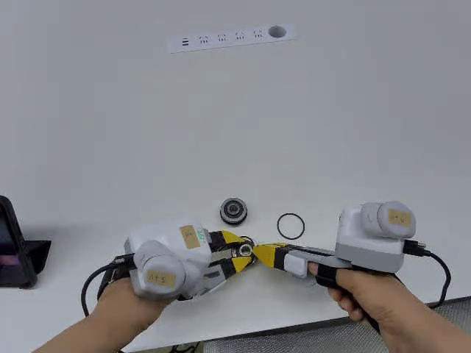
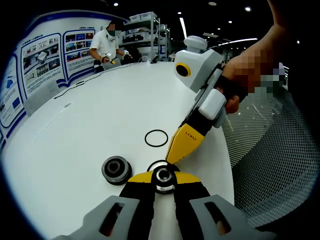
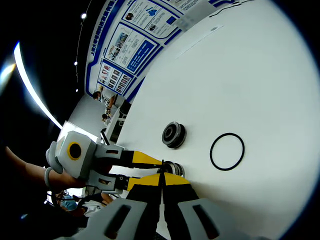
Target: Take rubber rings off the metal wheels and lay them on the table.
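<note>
My left gripper (image 1: 246, 250) (image 2: 164, 176) is shut on a small metal wheel (image 1: 245, 248) (image 2: 164, 177) (image 3: 173, 169), held just above the white table (image 1: 221, 132). My right gripper (image 1: 257, 251) (image 3: 161, 176) comes in from the right with its yellow jaws shut, and their tip pinches the thin black rubber ring (image 2: 154, 165) at the wheel's rim. That ring stands slightly off the wheel. A second metal wheel (image 1: 233, 211) (image 2: 116, 170) (image 3: 173, 134) lies on the table behind. A loose rubber ring (image 1: 291, 226) (image 2: 156, 138) (image 3: 227, 151) lies flat beside it.
A white power strip (image 1: 232, 37) lies at the far side of the table. A black device (image 1: 15, 246) stands at the left edge. The table's front edge (image 1: 294, 327) runs just under my hands. A person (image 2: 105, 42) stands far beyond the table.
</note>
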Demonstrator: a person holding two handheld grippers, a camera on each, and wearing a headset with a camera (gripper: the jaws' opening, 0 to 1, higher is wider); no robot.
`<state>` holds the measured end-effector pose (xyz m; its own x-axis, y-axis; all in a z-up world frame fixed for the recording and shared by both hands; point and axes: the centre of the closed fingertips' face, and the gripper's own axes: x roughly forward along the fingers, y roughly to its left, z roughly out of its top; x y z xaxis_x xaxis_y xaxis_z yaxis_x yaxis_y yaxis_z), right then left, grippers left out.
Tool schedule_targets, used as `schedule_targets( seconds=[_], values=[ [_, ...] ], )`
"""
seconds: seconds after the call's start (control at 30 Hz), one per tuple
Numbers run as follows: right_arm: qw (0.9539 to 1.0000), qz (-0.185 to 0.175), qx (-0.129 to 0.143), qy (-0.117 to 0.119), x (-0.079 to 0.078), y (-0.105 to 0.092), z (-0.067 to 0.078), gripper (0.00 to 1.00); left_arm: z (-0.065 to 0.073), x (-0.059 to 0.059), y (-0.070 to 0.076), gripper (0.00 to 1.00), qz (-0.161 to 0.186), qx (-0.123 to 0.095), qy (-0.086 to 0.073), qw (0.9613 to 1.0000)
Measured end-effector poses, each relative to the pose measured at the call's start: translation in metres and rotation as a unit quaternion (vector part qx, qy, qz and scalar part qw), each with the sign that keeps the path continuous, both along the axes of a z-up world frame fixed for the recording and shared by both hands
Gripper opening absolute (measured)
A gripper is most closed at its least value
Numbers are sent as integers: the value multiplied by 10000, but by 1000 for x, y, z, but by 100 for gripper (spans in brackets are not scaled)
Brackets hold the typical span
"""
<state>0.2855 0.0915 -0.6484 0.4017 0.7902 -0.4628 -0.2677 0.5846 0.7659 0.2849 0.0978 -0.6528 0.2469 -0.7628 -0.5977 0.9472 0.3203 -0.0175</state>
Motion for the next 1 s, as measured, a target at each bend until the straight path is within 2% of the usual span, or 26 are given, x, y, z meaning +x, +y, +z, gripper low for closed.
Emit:
schedule_targets(
  seconds=[0.07,0.3,0.57,1.0],
  values=[
    [10000,6,-22,-2,0,-1,-1,2,1,0,0,18,34,-74,38,10000],
    [10000,-5,-35,6,0,-2,-1,2,7,-1,2,22,16,-153,-43,9999],
    [10000,4,-13,8,-1,-1,0,2,3,-1,12,30,109,-103,-38,9999],
    [9999,81,119,-43,-5,6,12,2,0,-3,30,41,350,-61,15,9994]
  ],
)
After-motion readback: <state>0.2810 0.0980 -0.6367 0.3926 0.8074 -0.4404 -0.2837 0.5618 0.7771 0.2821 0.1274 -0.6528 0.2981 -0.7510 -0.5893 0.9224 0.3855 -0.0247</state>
